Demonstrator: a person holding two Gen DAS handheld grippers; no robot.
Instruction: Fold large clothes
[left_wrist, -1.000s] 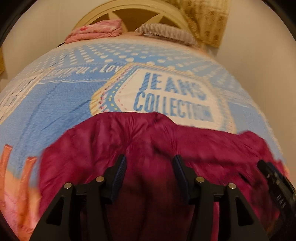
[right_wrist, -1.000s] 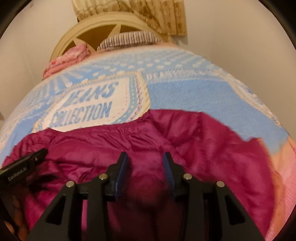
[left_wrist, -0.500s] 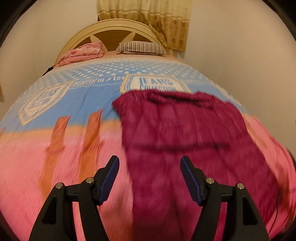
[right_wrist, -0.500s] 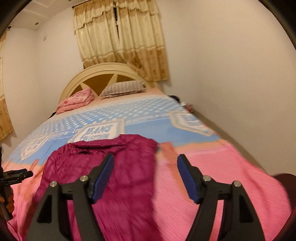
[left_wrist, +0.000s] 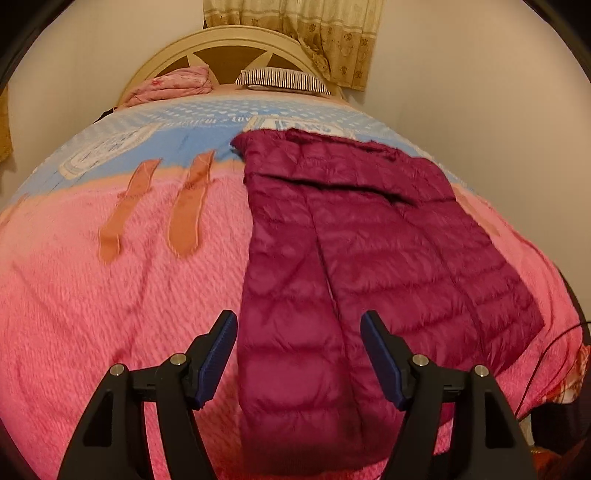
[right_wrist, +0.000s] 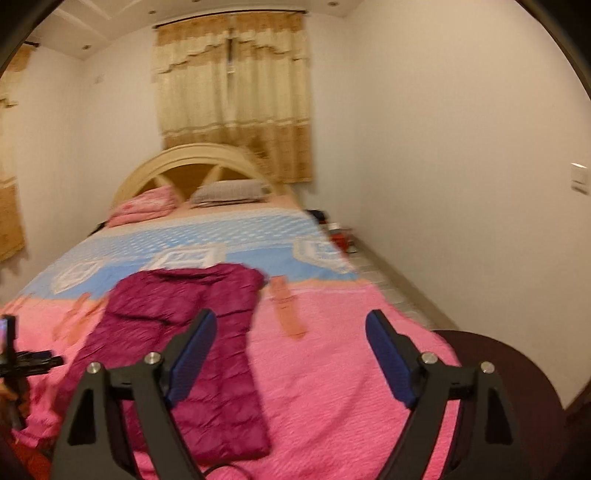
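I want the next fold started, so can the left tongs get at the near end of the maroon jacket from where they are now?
Probably yes. The left tongs are open and empty, and the maroon puffer jacket lies flat on the pink bedspread right ahead of them, its near end uncovered.

— What are we counting on the bed (left_wrist: 110, 314)?
— We're counting one magenta jacket (left_wrist: 369, 240), one striped pillow (left_wrist: 284, 78) and one folded pink blanket (left_wrist: 173, 83).
— And we're seeing two grippers: the left gripper (left_wrist: 299, 356) and the right gripper (right_wrist: 291, 354).
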